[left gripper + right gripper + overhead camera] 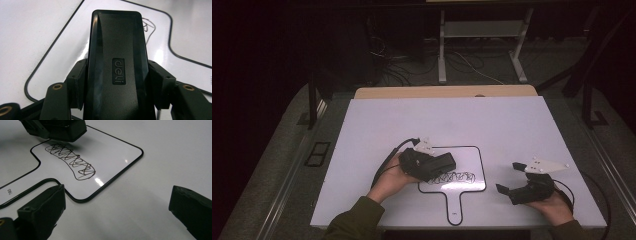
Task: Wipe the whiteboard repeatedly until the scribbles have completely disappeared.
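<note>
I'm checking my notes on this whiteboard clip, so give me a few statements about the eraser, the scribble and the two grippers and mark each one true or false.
1. The left gripper is shut on the black eraser. True.
2. The right gripper holds a marker. False: its jaws stand open with nothing between them.
3. The scribble has been wiped off the paddle-shaped whiteboard. False: the dark scribble is there.
4. The eraser is over the whiteboard, beside the scribble. True.
5. The right gripper rests on the whiteboard. False: it sits off to the side on the white table.
</note>
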Available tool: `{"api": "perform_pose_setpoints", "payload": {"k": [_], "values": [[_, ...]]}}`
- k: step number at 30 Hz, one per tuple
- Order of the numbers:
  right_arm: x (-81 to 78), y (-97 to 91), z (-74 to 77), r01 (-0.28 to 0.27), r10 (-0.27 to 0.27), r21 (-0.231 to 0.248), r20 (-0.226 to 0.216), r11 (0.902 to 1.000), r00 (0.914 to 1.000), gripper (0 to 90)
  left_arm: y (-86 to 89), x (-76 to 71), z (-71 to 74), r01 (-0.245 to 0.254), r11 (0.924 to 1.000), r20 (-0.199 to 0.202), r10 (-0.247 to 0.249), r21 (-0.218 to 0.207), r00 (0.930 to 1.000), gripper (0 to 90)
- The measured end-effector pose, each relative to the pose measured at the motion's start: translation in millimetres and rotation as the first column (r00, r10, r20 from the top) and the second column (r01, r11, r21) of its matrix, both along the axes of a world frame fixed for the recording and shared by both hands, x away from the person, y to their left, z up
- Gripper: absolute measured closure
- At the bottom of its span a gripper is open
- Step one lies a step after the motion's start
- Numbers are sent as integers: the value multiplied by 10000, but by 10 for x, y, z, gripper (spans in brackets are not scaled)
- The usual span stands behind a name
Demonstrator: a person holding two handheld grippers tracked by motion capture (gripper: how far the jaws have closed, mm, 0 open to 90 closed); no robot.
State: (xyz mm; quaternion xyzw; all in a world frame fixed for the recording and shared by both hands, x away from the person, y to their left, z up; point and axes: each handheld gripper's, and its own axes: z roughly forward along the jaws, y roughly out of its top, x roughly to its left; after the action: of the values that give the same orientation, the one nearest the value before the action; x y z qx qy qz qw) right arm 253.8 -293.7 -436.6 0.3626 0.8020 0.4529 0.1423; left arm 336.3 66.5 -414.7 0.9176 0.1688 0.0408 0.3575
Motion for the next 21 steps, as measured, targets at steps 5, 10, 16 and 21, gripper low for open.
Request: {"api": "perform_pose_setpoints", "payload": {"k": [5, 10, 16, 21], "values": [[0, -7, -1, 13, -13, 4, 19, 10000, 10000, 0, -37, 59, -14, -51, 9992, 292, 39, 401, 9996, 393], [-2, -4, 1, -4, 4, -7, 26, 10000, 10000, 0, -87, 45, -44, -372, 9941, 900, 280, 1021, 9956, 394], [-6, 2, 2, -15, 16, -37, 29, 10000, 10000, 0, -107, 23, -54, -429, 9907, 1214, 271, 1294, 9922, 394], [-7, 5, 2, -26, 26, -36, 33, 10000, 10000, 0, -115, 23, -89, -450, 9886, 1302, 261, 1438, 9911, 394]]}}
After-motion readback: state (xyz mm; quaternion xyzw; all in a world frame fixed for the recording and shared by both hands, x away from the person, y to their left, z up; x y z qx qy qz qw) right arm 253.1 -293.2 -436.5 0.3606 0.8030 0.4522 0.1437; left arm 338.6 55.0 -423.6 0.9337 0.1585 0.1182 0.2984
